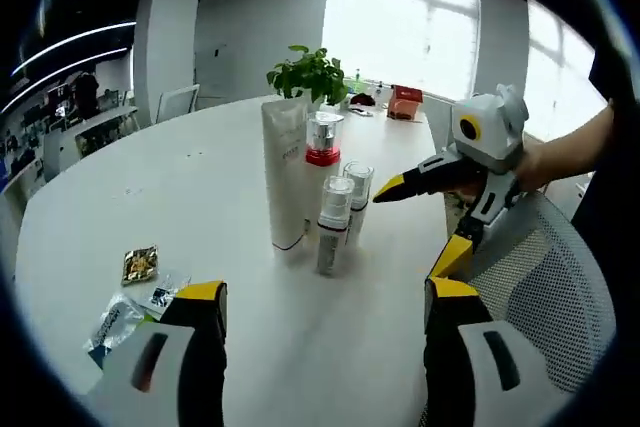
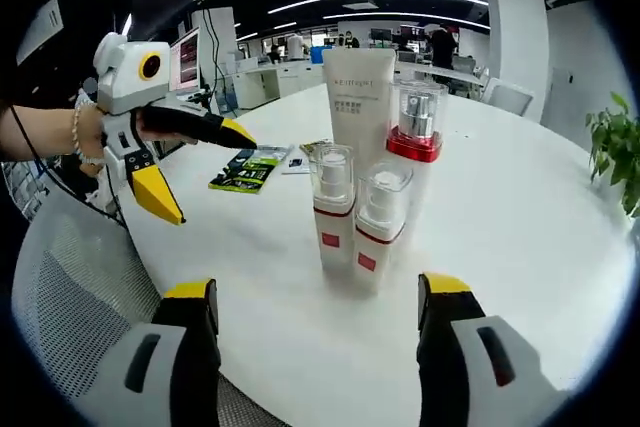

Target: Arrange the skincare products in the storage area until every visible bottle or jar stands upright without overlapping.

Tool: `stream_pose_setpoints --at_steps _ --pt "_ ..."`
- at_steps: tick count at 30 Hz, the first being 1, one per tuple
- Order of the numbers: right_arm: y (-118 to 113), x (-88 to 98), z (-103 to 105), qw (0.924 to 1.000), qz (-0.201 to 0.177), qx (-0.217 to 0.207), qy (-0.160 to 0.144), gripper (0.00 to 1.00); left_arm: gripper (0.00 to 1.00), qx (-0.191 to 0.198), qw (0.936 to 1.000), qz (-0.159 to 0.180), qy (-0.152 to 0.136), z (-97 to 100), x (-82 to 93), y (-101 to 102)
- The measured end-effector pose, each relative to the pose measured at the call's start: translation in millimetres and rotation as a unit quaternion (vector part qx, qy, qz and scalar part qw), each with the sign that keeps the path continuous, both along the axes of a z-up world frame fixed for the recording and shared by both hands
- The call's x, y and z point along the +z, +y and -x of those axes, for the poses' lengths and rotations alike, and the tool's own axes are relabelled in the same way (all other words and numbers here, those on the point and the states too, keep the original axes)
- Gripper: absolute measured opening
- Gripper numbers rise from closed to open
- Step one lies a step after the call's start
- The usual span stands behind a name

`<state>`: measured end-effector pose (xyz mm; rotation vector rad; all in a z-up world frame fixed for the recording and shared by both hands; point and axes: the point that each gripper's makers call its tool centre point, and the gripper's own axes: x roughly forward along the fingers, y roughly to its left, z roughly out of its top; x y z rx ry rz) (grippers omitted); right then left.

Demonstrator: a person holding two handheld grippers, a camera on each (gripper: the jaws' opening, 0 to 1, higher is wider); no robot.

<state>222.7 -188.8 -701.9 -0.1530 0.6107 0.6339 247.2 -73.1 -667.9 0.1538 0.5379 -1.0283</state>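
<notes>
Four skincare products stand upright in a tight cluster on the white round table (image 1: 200,177). They are a tall white tube (image 1: 285,172) (image 2: 358,102), a bottle with a silver cap and red band (image 1: 322,142) (image 2: 415,142), and two small clear-capped pump bottles (image 1: 335,222) (image 1: 357,197) (image 2: 332,207) (image 2: 378,222). My left gripper (image 1: 325,297) is open and empty, short of the cluster; it also appears at the left of the right gripper view (image 2: 205,172). My right gripper (image 2: 318,292) is open and empty just before the small bottles, and enters the left gripper view (image 1: 420,222) beside them.
Foil sachets (image 1: 140,265) and a plastic packet (image 1: 125,312) lie near the table edge, seen as flat packets (image 2: 245,172) behind the left gripper. A potted plant (image 1: 310,72) (image 2: 615,147) and a red box (image 1: 405,102) stand farther off. A mesh chair (image 1: 540,277) (image 2: 70,287) sits at the table's edge.
</notes>
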Motion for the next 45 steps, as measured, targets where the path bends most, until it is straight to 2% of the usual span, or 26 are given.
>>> stream_pose_setpoints --at_steps 13,18,20,26,38,45 --pt "3.5 10.0 4.9 0.9998 -0.017 -0.007 -0.004 0.86 0.90 0.094 0.9954 0.011 0.018 26.5 2.8 50.0" --pt "6.4 15.9 6.0 0.9996 -0.024 -0.010 -0.007 0.88 0.95 0.138 0.9899 0.018 0.024 34.1 4.4 78.1" --pt "6.5 16.7 5.6 0.9995 -0.027 -0.011 -0.009 0.89 0.96 0.151 0.9883 0.016 0.020 41.6 6.4 82.0" --pt "6.0 17.0 7.5 0.9995 -0.028 -0.015 -0.007 0.92 0.99 0.186 0.9821 0.016 0.024 48.0 6.6 105.1" --pt "8.4 25.3 8.5 0.9988 -0.039 -0.025 -0.012 0.99 0.99 0.220 0.9751 0.013 0.023 66.1 10.2 125.7" --pt "7.3 28.6 7.6 0.9984 -0.042 -0.030 -0.024 0.99 0.99 0.226 0.9739 0.008 0.019 61.4 10.1 129.9"
